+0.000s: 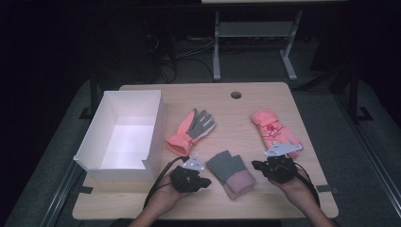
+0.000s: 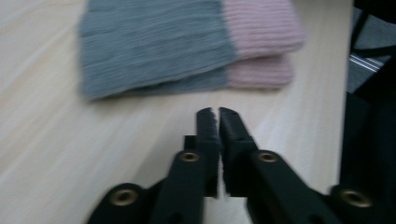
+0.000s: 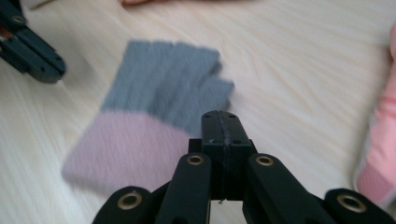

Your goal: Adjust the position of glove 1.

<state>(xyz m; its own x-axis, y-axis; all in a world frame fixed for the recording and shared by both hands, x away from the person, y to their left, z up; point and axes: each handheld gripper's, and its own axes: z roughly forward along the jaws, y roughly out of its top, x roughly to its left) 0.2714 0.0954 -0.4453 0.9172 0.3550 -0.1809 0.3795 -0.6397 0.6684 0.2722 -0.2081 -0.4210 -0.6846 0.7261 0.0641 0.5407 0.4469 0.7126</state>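
Jaws of the left gripper (image 2: pixel 218 114) stand almost together, a thin slit between the tips, with nothing held; those of the right gripper (image 3: pixel 220 116) are pressed flat together, also empty. In the high view both grippers hover near the front edge of the light wooden table (image 1: pixel 246 208), the left gripper (image 1: pixel 204 181) just left of the grey knitted gloves with pink cuffs (image 1: pixel 230 173), the right gripper (image 1: pixel 257 165) just right of them. This stacked pair lies flat between the two grippers, touched by neither. Farther back, a grey-palmed glove with a coral cuff (image 1: pixel 191 130) lies at centre, and a padded coral-pink glove (image 1: pixel 275 131) lies at the right, behind the right gripper. An open white cardboard box (image 1: pixel 90 140) sits at the left.
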